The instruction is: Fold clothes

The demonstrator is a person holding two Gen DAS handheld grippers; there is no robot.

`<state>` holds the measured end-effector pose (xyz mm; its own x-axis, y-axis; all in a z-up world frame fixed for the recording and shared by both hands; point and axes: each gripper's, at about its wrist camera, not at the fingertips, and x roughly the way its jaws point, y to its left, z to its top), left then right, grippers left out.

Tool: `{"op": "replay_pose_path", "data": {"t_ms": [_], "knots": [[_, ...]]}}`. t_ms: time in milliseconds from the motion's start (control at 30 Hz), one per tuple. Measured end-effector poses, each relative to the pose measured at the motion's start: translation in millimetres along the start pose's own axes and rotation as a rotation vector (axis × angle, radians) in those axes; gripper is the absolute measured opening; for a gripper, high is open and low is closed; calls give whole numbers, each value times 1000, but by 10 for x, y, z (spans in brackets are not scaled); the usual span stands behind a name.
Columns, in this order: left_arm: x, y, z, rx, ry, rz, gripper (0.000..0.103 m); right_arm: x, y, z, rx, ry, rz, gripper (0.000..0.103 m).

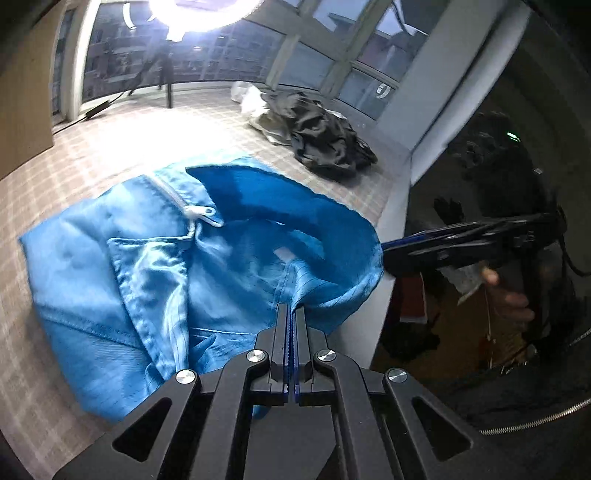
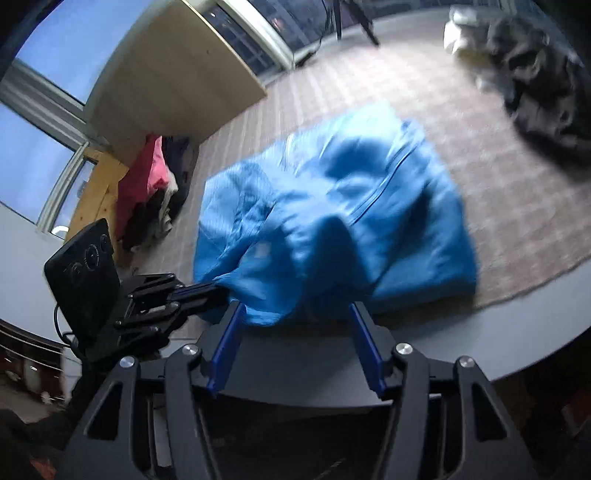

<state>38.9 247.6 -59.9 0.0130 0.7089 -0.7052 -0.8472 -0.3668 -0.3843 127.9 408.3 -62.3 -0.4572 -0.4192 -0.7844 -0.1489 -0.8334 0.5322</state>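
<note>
Looks like a room in a high-rise flat or a studio set up for recording, seen at dusk. Curved wall of tall windows (image 1: 207, 51) with neighbouring tower blocks outside. Ring lamp (image 1: 192, 11) glaring at the top, tripod legs (image 1: 166, 77) by the glass, cable trailing along the sill. Checked cloth (image 1: 122, 147) spread over a grey table (image 2: 517, 332). Clothing lying about: blue garment (image 1: 147, 266) on the cloth, dark heap (image 1: 325, 136) behind it, red and dark pile (image 2: 151, 184) beside a pale wooden panel (image 2: 173, 74).
</note>
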Motion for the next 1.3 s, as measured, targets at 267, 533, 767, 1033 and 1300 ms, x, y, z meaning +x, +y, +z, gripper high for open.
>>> {"op": "replay_pose_path", "data": {"t_ms": [267, 533, 767, 1033, 1300], "knots": [[-16, -9, -72, 87, 67, 73, 1, 383, -400, 94, 192, -93, 414, 1], [-4, -167, -30, 203, 132, 128, 11, 318, -436, 112, 197, -244, 559, 1], [-58, -364, 208, 302, 95, 68, 24, 260, -507, 103, 197, -299, 622, 1], [323, -312, 9, 327, 228, 28, 0, 212, -749, 37, 197, -81, 168, 34], [246, -397, 19, 342, 204, 30, 3, -23, 176, -45, -338, -118, -212, 41]]}}
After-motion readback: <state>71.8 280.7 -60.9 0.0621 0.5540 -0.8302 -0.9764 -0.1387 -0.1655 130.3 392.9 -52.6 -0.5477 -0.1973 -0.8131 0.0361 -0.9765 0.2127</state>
